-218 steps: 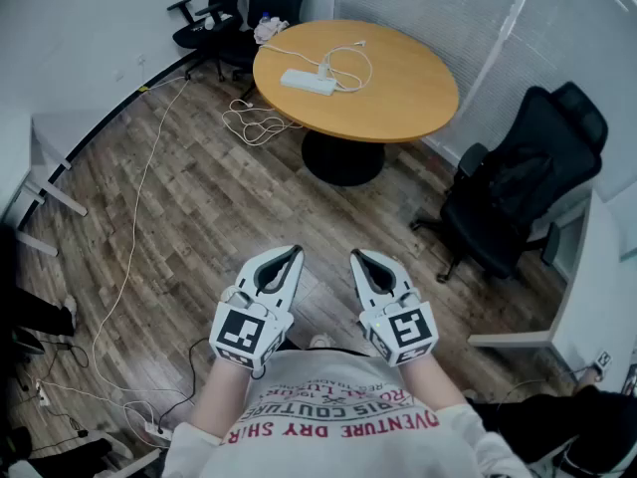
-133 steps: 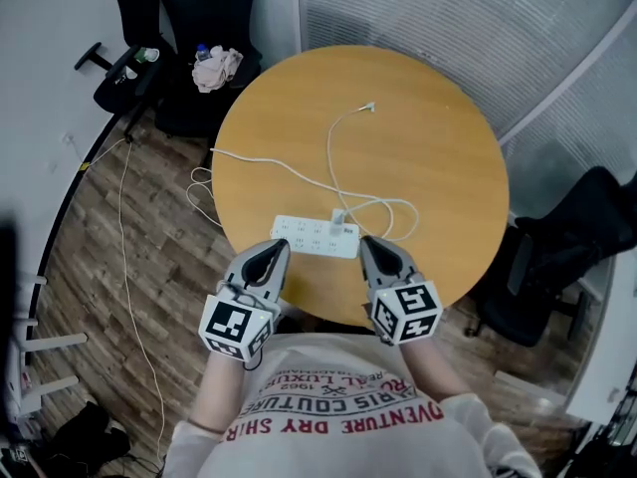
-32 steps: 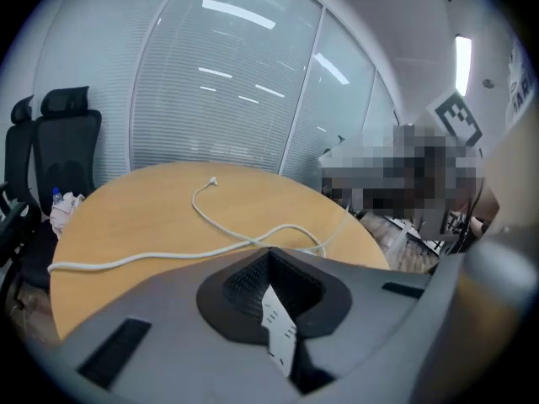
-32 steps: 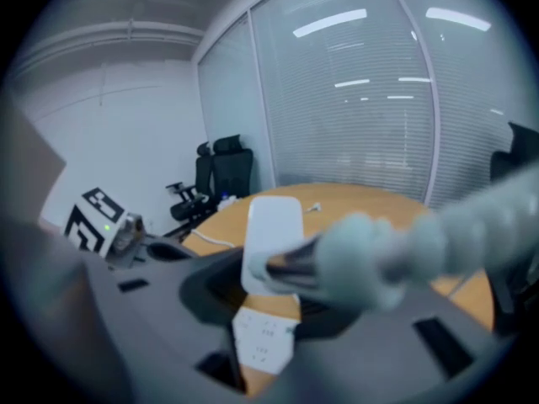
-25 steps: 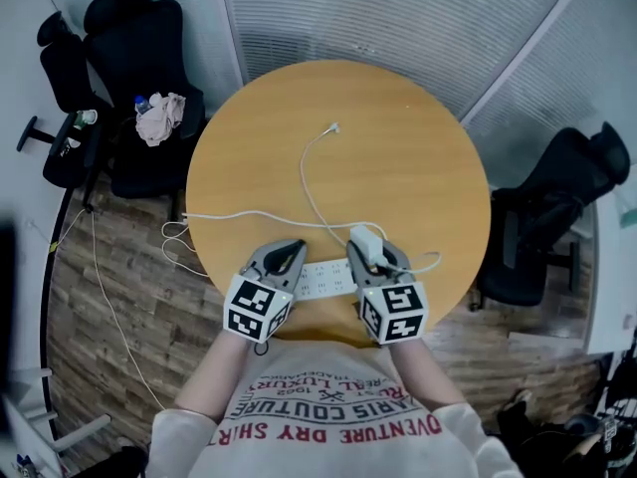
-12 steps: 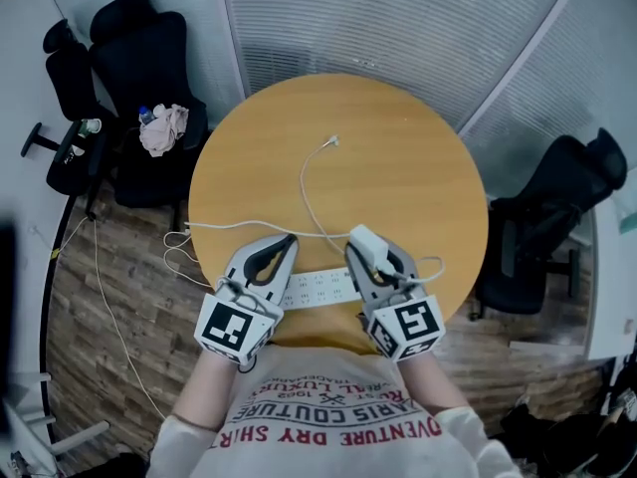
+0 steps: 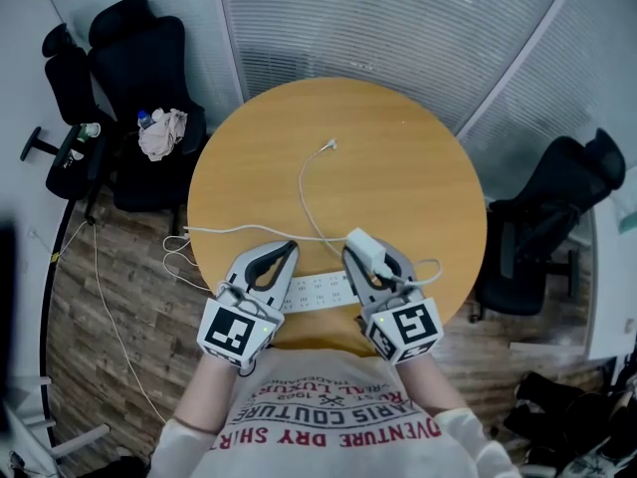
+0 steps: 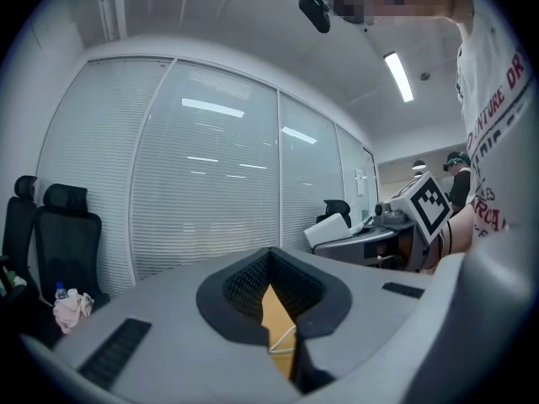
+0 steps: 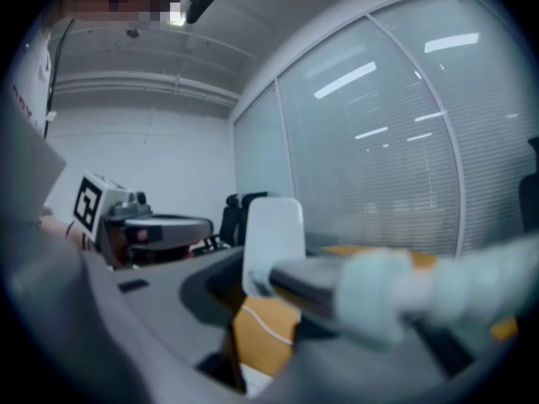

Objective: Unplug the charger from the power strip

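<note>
So, my right gripper (image 7: pixel 372 263) is clamped on the white charger (image 7: pixel 364 246), which I reckon is hanging clear above the power strip (image 7: pixel 318 289). Left gripper (image 7: pixel 286 251) is closed on nothing. The charger looks like a light, rigid, slick block, so I'd pinch its flat sides. Head view shows its cable (image 7: pixel 307 192) trailing across the round table (image 7: pixel 418 147). The right gripper view just gives a blurry close-up.

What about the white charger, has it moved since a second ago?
Yes: in the right tongs, the charger has lifted up from the power strip.
</note>
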Available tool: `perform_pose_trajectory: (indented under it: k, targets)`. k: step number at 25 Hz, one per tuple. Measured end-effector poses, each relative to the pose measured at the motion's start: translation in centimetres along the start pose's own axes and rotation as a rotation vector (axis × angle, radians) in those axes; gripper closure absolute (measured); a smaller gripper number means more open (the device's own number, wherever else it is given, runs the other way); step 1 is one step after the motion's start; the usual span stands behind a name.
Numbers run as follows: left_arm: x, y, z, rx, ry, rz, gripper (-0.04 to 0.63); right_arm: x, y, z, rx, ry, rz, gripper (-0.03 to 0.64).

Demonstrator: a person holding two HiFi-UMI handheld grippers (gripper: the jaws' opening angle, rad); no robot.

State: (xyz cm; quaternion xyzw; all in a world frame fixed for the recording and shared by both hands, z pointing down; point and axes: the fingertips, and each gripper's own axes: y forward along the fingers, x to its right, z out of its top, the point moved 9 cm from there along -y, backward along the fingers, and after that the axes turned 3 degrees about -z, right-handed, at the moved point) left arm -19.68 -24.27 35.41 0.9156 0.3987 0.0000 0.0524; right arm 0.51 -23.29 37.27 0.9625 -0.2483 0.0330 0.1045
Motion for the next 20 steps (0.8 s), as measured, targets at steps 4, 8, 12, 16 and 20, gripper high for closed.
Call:
perform_pose_trajectory:
  k: [4, 8, 12, 16, 20]
  targets:
    - [0.02, 0.29, -0.43, -0.01, -0.002, 0.0, 0.561, 0.32, 0.17, -0.26, -0.012, 0.012, -0.012, 0.462]
    - [0.01, 0.41, -0.52, -0.014, -0.009, 0.004, 0.561, 0.52, 0.25, -0.36, -0.027, 0.022, -0.016, 0.462]
    - [-0.1, 0.42, -0.73, -0.017, -0.013, 0.011, 0.561, 0.56, 0.45, -0.63, -0.034, 0.026, -0.015, 0.462]
    - [-0.04, 0.62, -0.82, -0.02, -0.017, 0.014, 0.561, 0.65, 0.58, -0.74, -0.04, 0.027, -0.009, 0.462]
    - [-0.02, 0.92, -0.92, -0.022, -0.018, 0.012, 0.561, 0.79, 0.68, -0.85, -0.049, 0.028, -0.006, 0.462]
